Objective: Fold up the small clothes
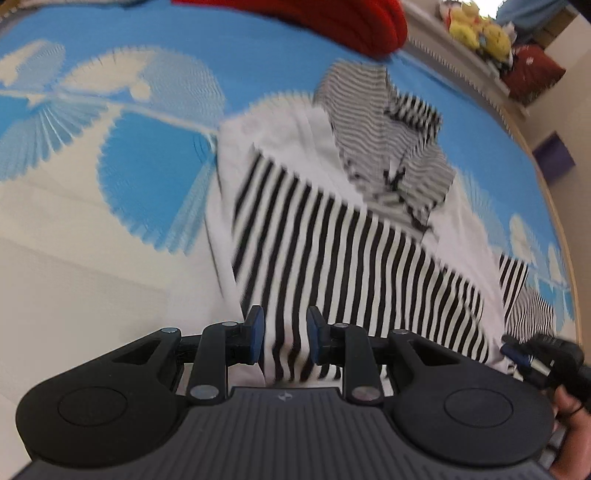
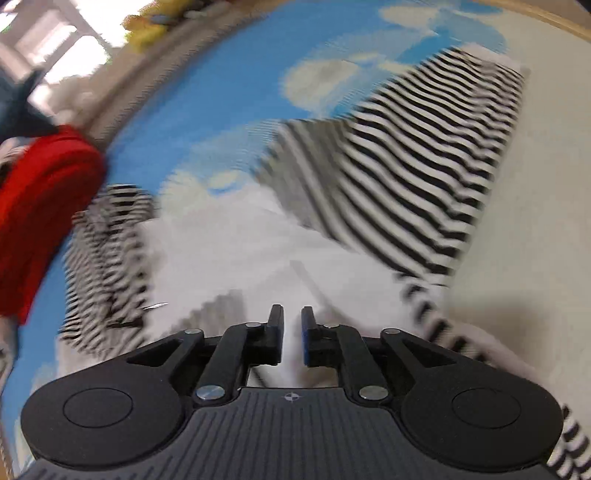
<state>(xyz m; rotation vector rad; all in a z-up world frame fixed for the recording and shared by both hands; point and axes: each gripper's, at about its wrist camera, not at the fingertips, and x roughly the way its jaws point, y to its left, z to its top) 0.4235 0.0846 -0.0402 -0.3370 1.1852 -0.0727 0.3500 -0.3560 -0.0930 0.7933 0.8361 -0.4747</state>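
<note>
Striped cloth fills the gap between the left tool's (image 1: 283, 341) spread blue pads (image 1: 255, 334), though whether they touch it is unclear. The right tool (image 2: 293, 339) has its pads close together with a narrow gap, white fabric showing between; whether it pinches that fabric cannot be told through the blur. Beyond both lies the black-and-white striped garment (image 1: 351, 236), partly folded on a blue and white patterned mat (image 1: 155, 173), with a red item (image 1: 354, 26) farther off. The step in hand seems to be a mid-fold regrasp. Next would call for a firm hold on the near edge, then carrying it across evenly.
</note>
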